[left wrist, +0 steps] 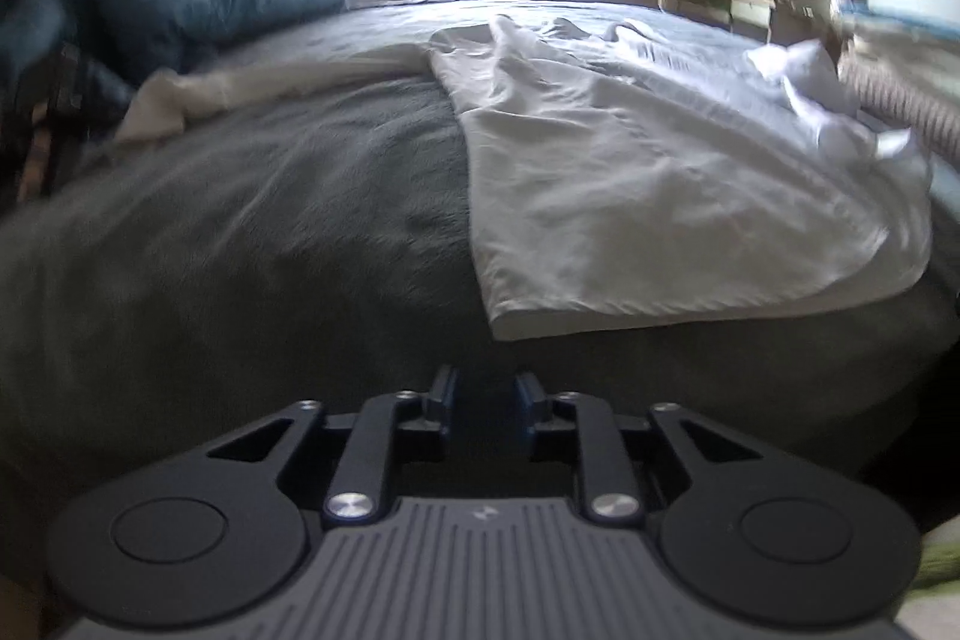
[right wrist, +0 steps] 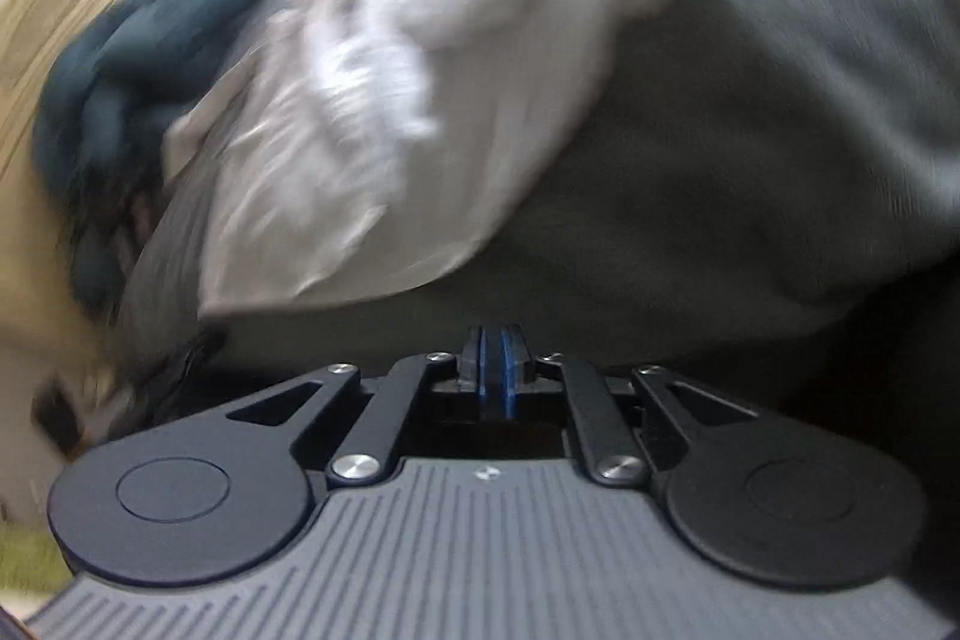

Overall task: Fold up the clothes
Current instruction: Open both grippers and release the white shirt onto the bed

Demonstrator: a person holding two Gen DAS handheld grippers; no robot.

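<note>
Lying rumpled on a grey bedspread, a white garment awaits; left gripper parted and empty, right gripper clenched on nothing.

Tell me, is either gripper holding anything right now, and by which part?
Nothing is held. The left gripper is open and empty, short of the white garment; the right gripper is shut with nothing between its jaws.

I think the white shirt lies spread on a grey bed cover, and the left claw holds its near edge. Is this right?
Not quite. The white shirt does lie spread on the grey bed cover, but the left claw holds nothing: in the left wrist view its jaws are apart and empty, short of the near edge.
</note>
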